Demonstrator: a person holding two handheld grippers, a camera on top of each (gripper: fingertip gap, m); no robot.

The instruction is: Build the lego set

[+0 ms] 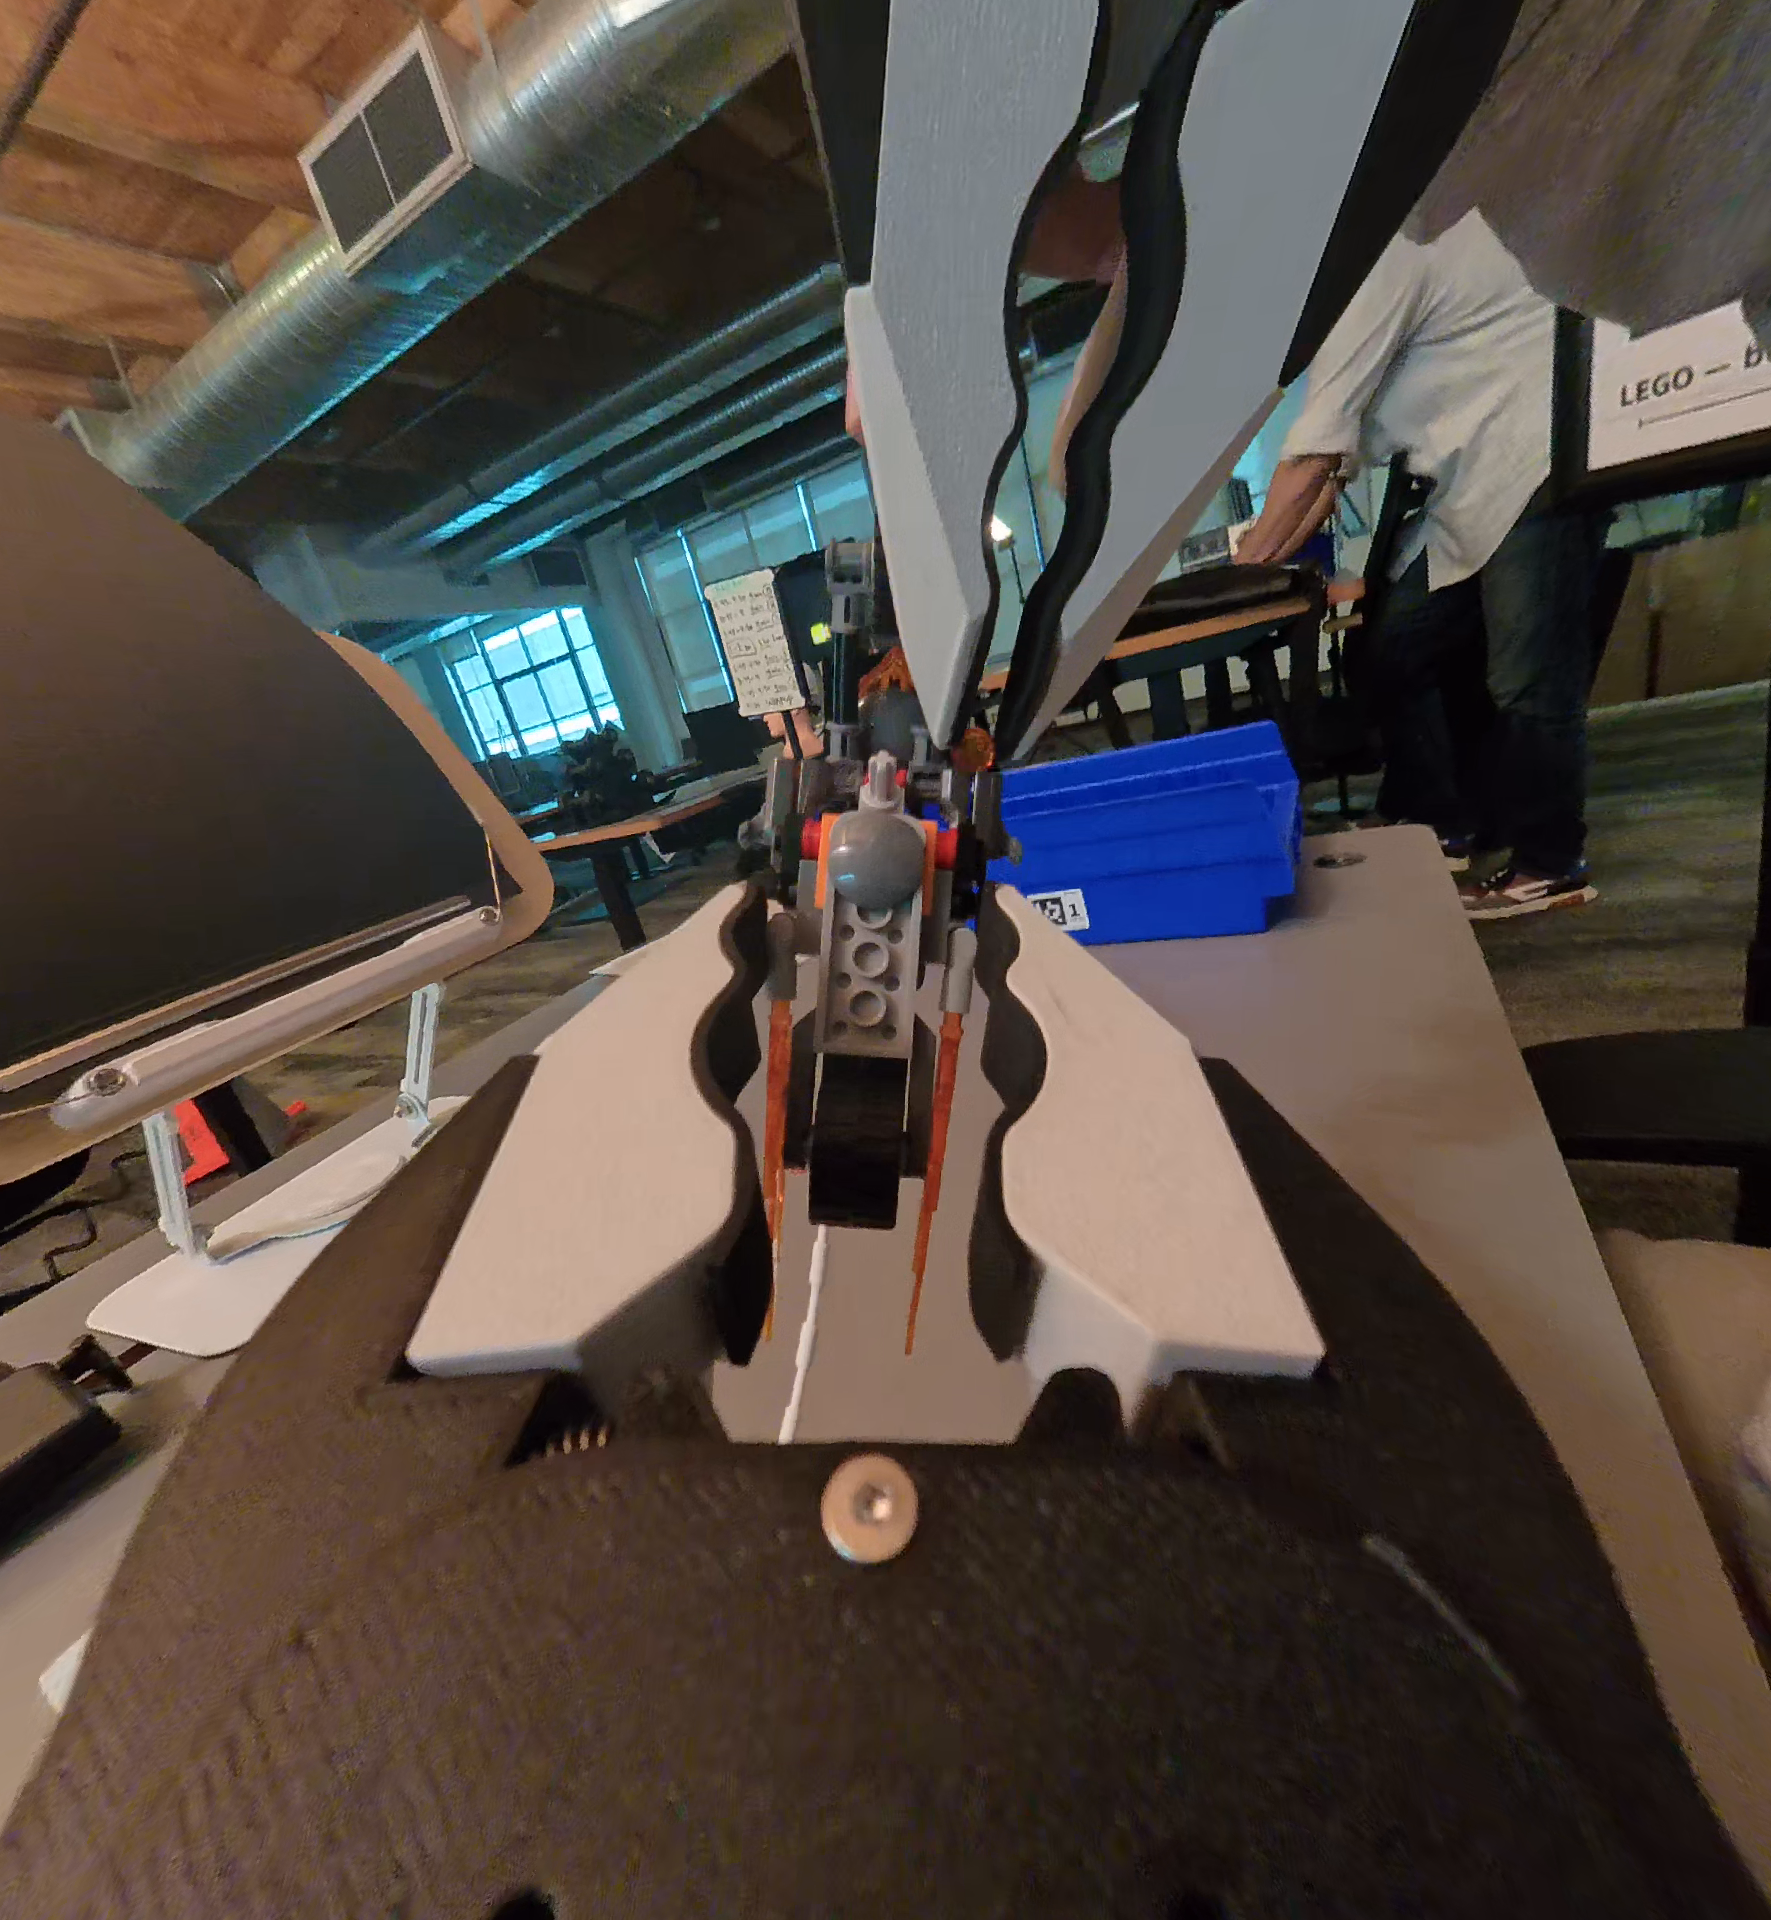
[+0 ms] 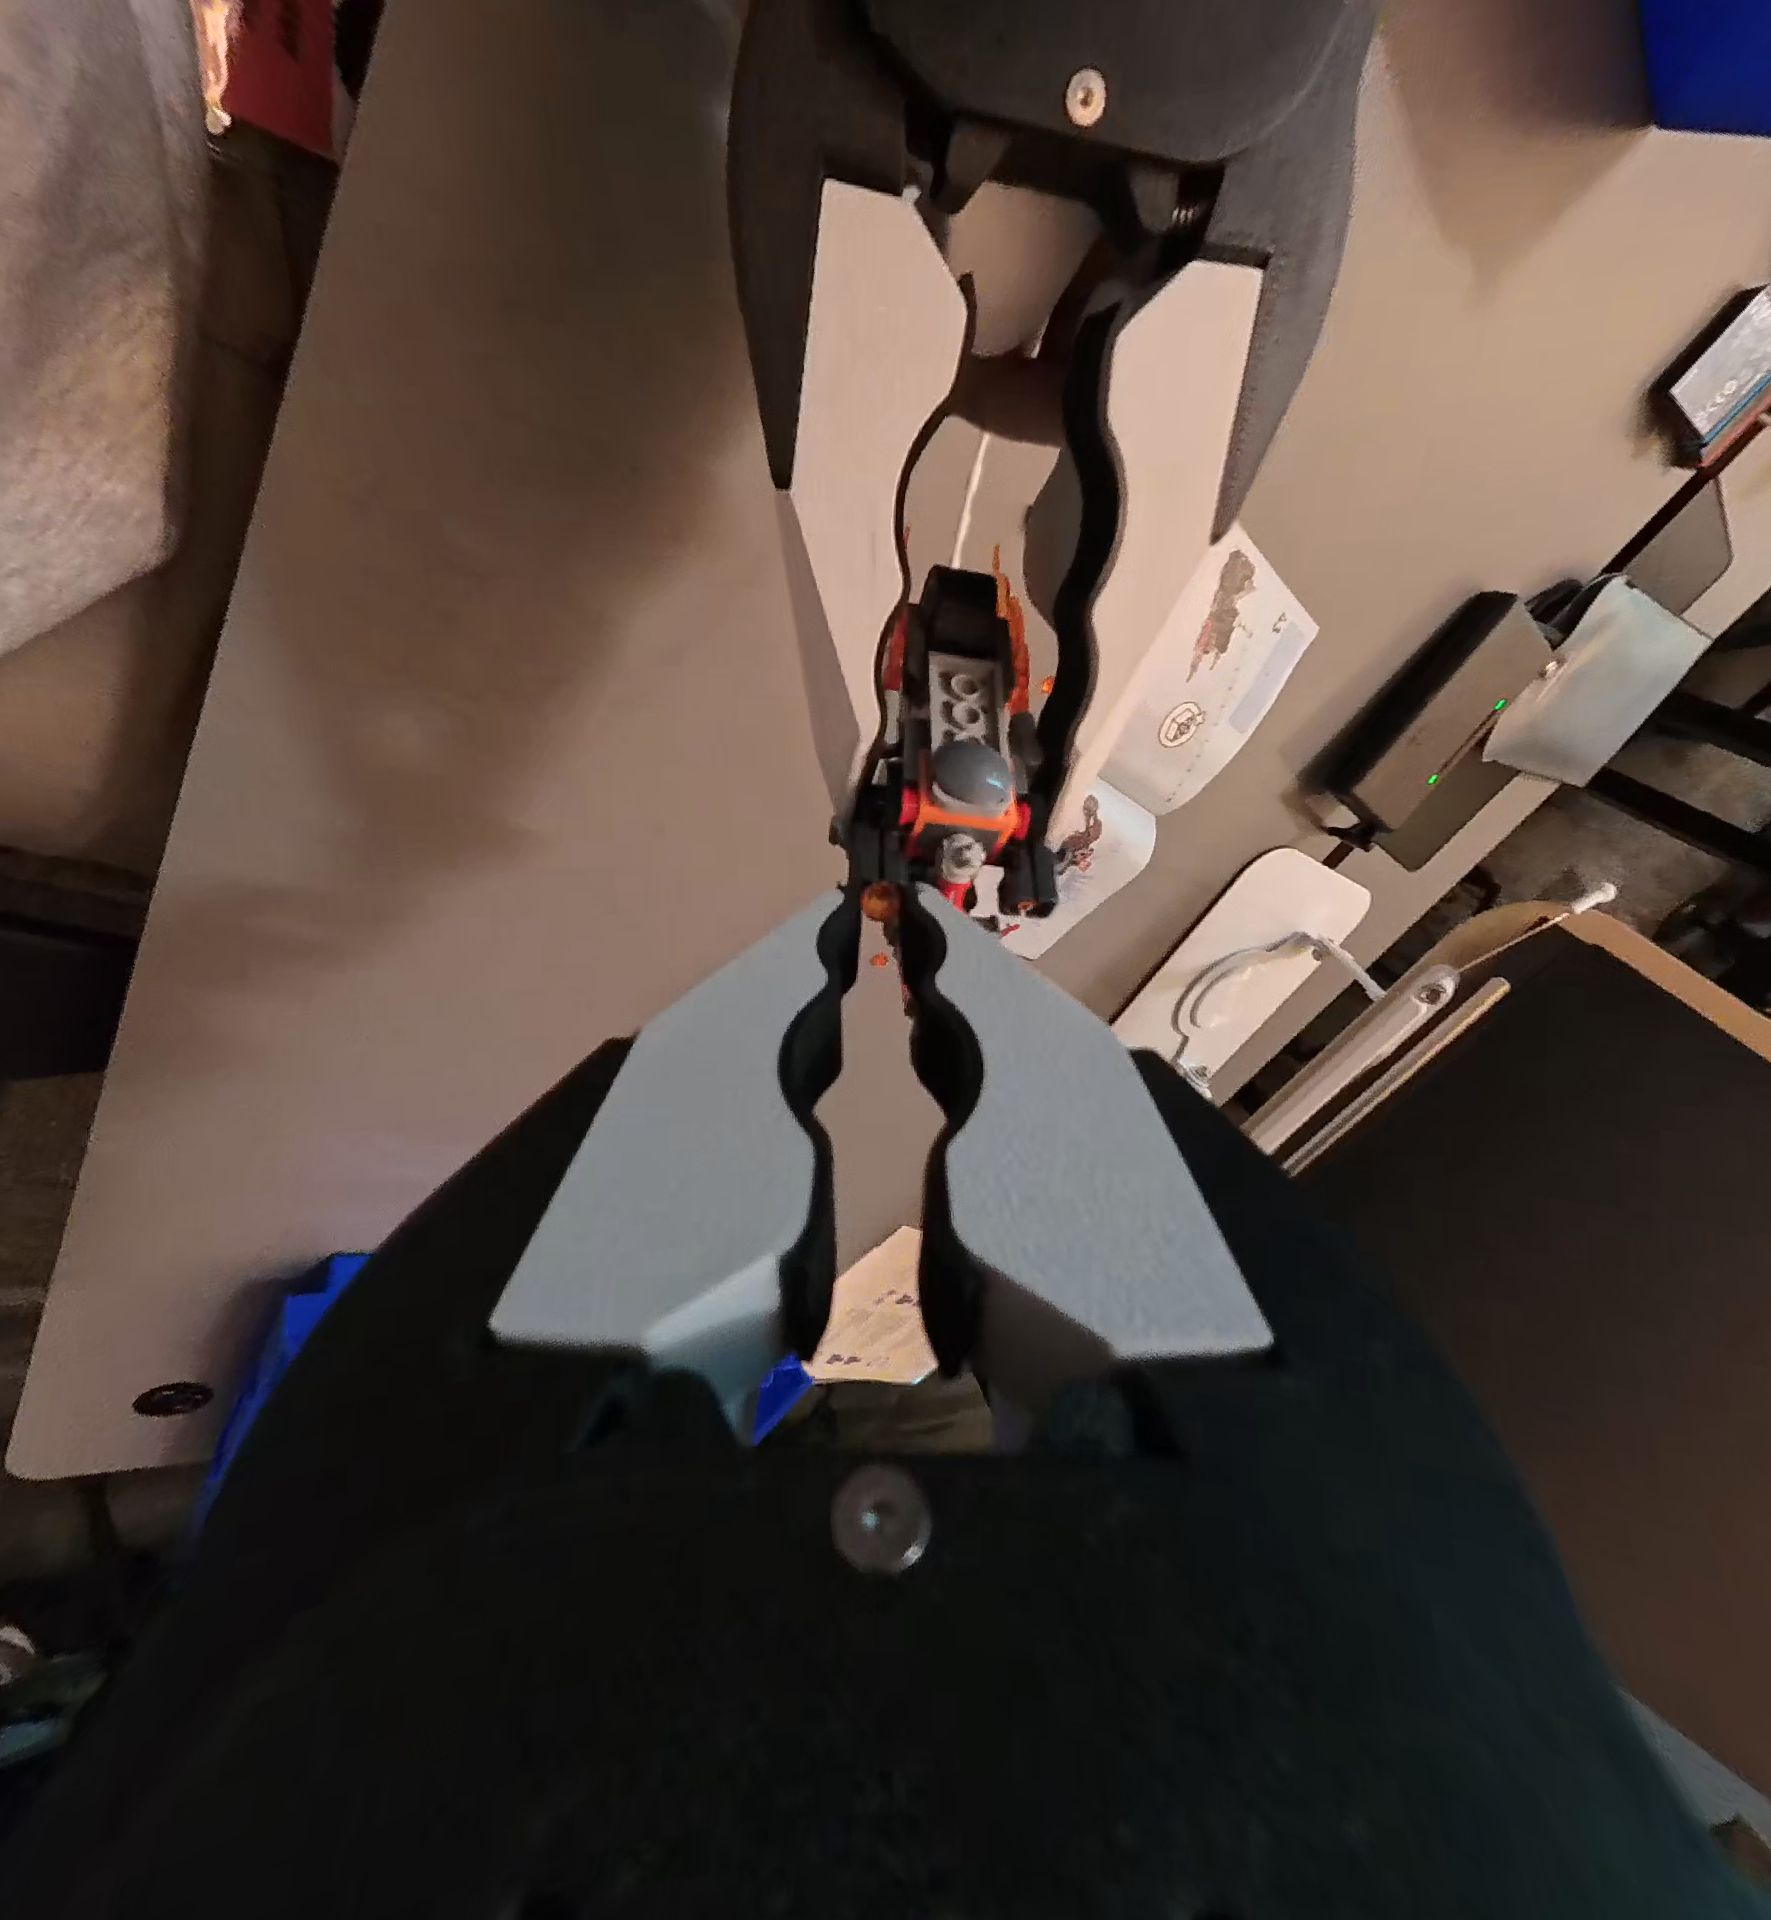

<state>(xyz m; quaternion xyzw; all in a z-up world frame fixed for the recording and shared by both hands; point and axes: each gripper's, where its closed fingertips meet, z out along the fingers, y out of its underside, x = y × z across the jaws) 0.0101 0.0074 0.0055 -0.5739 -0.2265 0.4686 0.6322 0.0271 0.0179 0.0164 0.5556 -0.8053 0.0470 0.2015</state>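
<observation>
Left claw closed on the lego model, gripped at the sides and held above the grey table. Model's long axis runs along the claw's fingers, its black end toward the wrist.

Right claw comes in nose-to-nose from the far end, tips pinching a small orange stud just beside the model's far end. Judgement: the stud goes on there; press along that axis.
</observation>
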